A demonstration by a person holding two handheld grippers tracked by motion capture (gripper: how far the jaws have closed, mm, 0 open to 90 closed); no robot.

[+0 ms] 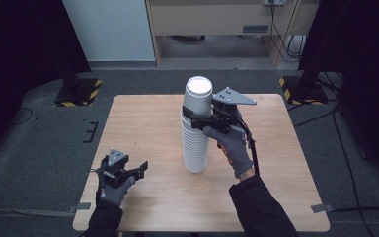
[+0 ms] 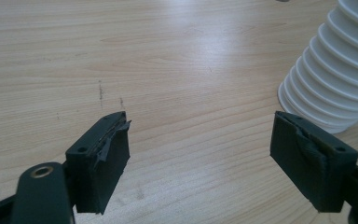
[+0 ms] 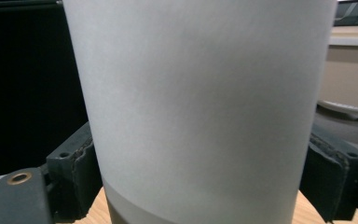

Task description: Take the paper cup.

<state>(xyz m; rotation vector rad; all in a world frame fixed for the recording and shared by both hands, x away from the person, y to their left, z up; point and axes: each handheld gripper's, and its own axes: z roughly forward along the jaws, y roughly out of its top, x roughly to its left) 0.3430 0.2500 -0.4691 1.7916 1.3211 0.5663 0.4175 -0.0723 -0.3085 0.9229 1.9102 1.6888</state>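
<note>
The right gripper (image 1: 196, 120) clamps the top cup (image 1: 198, 96) of the upside-down stack (image 1: 195, 148) mid-table — jaws snug on its sides, probably to lift it off. The left gripper (image 1: 139, 169) waits wide open and empty, low by the table's (image 1: 143, 123) near-left edge.

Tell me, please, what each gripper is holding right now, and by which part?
The right gripper grips the top cup of the cup stack by its side wall. The left gripper holds nothing.
</note>
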